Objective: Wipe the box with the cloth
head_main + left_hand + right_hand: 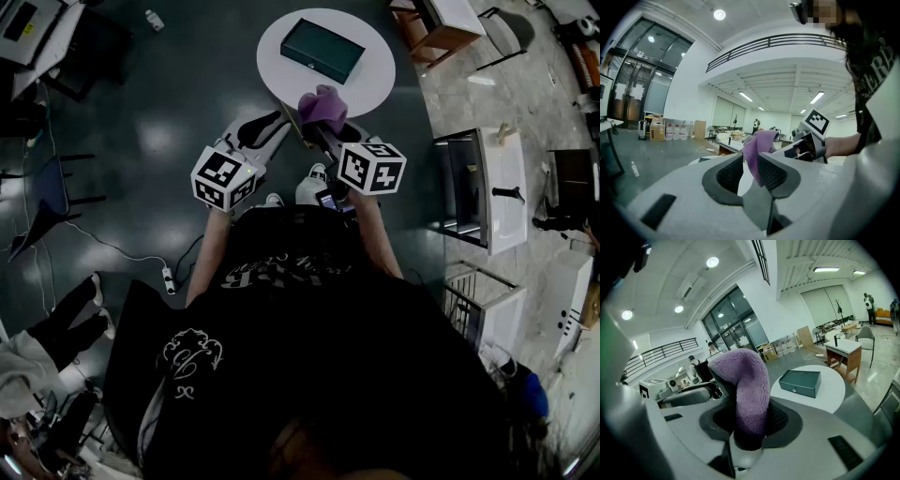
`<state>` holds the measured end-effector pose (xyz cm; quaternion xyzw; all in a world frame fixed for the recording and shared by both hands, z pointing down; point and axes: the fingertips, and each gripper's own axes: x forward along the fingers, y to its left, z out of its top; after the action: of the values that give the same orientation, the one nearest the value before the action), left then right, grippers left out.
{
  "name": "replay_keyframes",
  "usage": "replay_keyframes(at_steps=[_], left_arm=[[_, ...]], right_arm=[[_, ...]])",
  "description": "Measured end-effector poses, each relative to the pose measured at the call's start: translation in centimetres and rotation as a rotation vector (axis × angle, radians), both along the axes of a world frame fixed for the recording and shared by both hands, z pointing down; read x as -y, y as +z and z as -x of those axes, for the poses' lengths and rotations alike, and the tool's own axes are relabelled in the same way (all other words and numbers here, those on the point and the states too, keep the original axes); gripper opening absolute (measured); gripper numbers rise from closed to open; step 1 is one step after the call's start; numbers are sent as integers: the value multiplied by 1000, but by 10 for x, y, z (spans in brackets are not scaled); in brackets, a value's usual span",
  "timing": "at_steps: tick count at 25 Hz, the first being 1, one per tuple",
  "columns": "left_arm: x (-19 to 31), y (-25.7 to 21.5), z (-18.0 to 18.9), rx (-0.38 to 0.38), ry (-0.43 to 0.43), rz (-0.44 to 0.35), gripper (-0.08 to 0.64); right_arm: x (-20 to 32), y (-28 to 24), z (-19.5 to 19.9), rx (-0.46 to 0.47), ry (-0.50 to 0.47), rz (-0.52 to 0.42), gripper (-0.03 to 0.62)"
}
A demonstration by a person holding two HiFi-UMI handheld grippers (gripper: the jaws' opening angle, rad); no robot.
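Observation:
A dark green box [322, 51] lies on a round white table [281, 56] ahead of me; the right gripper view shows the box [799, 382] closed, near the table's middle. My right gripper [323, 131] is shut on a purple cloth [322, 105], which stands up from its jaws [750, 420] as a thick fold [747, 385]. Close beside it, my left gripper [281, 127] is open. In the left gripper view, one end of the cloth [757, 147] hangs between that gripper's [749, 168] pads, with a sliver of gap on its left. Both grippers hover at the table's near edge, short of the box.
White cabinets [497, 187] and a wooden desk [436, 33] stand to the right of the table. A person sits low at the left [56, 328]. On the dark floor lie a power strip and cable [169, 279]. A chair [47, 202] stands at far left.

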<state>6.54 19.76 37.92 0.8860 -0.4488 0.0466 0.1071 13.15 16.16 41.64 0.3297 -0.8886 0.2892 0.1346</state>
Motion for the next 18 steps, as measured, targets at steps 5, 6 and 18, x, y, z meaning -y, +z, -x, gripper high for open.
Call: replay_keyframes(at_steps=[5, 6, 18], left_arm=[[2, 3, 2, 3, 4, 5, 104], [1, 3, 3, 2, 4, 5, 104], [8, 13, 8, -5, 13, 25, 104]], right_arm=[[1, 5, 0, -4, 12, 7, 109], [0, 5, 1, -3, 13, 7, 109], [2, 9, 1, 27, 46, 47, 110]])
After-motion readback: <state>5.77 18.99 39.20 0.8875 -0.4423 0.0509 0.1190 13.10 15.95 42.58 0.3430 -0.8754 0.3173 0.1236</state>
